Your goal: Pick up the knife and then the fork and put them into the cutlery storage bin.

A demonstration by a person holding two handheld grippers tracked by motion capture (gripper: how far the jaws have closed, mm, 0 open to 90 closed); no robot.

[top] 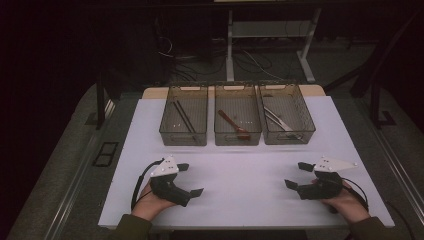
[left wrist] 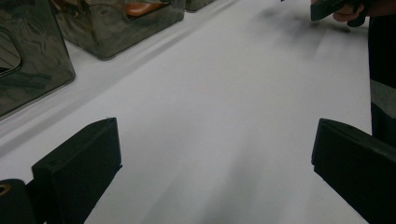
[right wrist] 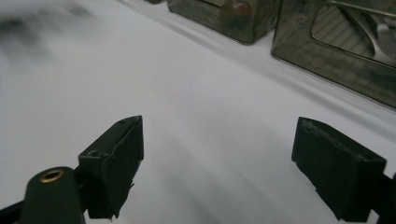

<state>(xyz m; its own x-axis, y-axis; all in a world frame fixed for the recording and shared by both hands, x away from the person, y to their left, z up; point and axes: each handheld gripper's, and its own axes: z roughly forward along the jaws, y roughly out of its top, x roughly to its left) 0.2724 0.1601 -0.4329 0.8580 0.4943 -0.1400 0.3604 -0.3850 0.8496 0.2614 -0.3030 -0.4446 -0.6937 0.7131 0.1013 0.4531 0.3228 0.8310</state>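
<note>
My left tongs (top: 191,179) sit low on the white bench (top: 240,190), near the front edge, jaws spread wide w/ nothing between them. Left gripper view confirms: both black pads apart, bare bench in the gap, and my other hand far off at the top right.

Going L to R across the back of the bench, three smoked see-through bins in a row, touching or nearly so. Left bin (top: 184,134) has a pair of dark chopsticks (top: 184,116) lying lengthwise. Middle bin (top: 237,136) holds a reddish-brown wooden spoon (top: 233,125), bowl end toward me, lying diagonal. Right bin (top: 289,134) has metal utensils (top: 278,120), silver, crossed; can't tell exactly what kind, prob a fork & spoon or tongs-like pieces.

My right tongs (top: 295,175) are on the right side of the bench, also near the front edge, jaws wide open & empty. Right gripper view (right wrist: 217,158) shows the two pads far apart over bare bench, w/ the right bin's wall up at the top right.

Progress, as I judge it: everything already sits sorted in the bins, one kind per bin, nothing loose on the bench. Both tongs are empty & well apart from the bins. So either the sorting looks done, or no pick has begun; can't tell which from this alone. If anything's left, it'd be reaching fwd into a bin, closest for me the outer two
</note>
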